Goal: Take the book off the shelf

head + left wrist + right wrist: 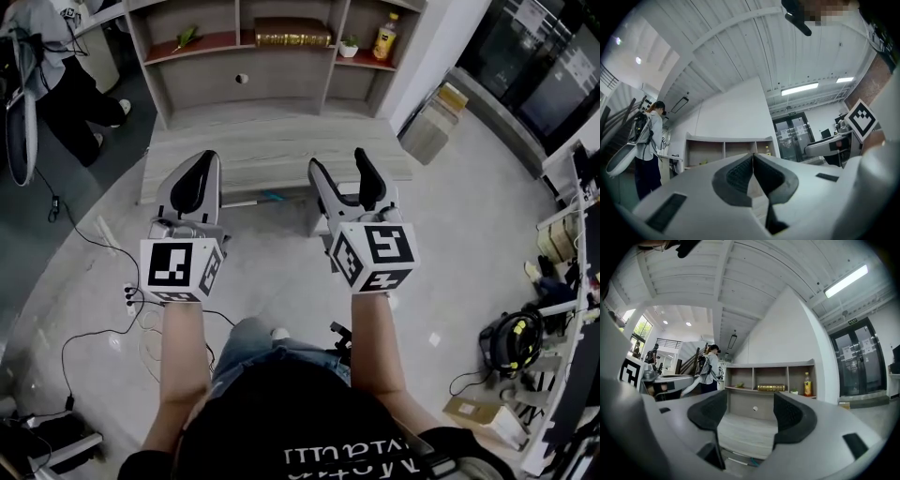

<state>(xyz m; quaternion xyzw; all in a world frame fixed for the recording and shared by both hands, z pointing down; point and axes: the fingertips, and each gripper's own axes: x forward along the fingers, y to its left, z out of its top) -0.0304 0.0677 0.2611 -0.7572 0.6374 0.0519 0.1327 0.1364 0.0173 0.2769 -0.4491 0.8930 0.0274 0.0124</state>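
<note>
A brown book with a gold edge lies flat in the middle compartment of the wooden shelf; the right gripper view shows the book straight ahead between the jaws, far off. My right gripper is open and empty, held over the low platform well short of the shelf. My left gripper is shut with nothing in it, level with the right one; its pads meet in the left gripper view.
A yellow bottle and a small potted plant stand in the right compartment, a green item lies in the left one. A grey plank platform fronts the shelf. A person stands far left. Cables cross the floor.
</note>
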